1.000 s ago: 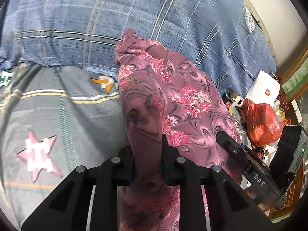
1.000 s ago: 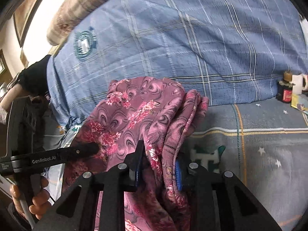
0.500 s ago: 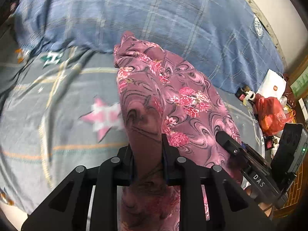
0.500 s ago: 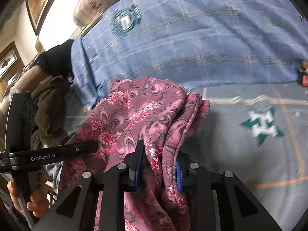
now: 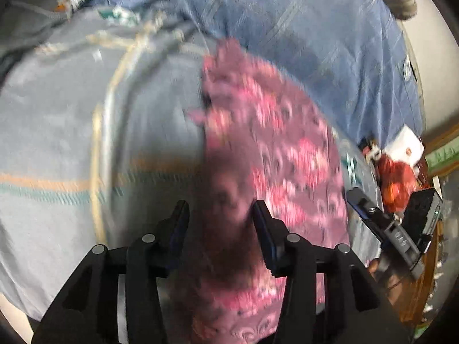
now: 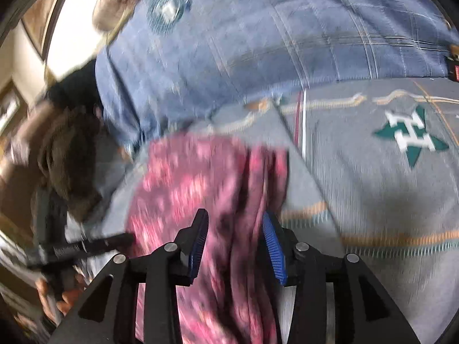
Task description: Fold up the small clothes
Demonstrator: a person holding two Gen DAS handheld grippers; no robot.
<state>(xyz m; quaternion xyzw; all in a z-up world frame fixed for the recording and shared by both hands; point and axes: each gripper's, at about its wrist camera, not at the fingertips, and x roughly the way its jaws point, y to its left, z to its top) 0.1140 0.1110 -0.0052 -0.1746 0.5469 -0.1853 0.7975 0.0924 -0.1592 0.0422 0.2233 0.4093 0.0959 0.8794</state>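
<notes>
A pink-purple floral garment [image 5: 269, 154] lies stretched over the grey bedsheet [image 5: 57, 149], blurred by motion. My left gripper [image 5: 219, 215] is open, its jaws standing apart on either side of the garment's near edge. My right gripper [image 6: 234, 223] is open too, its blue pads [image 6: 271, 238] apart around a bunched fold of the same garment [image 6: 200, 180]. Each gripper shows in the other's view: the right one at the right of the left wrist view [image 5: 381, 223], the left one at the left of the right wrist view [image 6: 94, 246].
A blue plaid quilt [image 6: 272, 34] lies heaped along the far side of the bed. A brown furry garment [image 6: 68, 154] sits at the left. A red bag [image 5: 398, 177] and a white box [image 5: 407, 146] stand beside the bed at the right.
Both grippers have opened and let go of the garment. The garment has dropped lower onto the sheet, and both cameras have swung towards the bed.
</notes>
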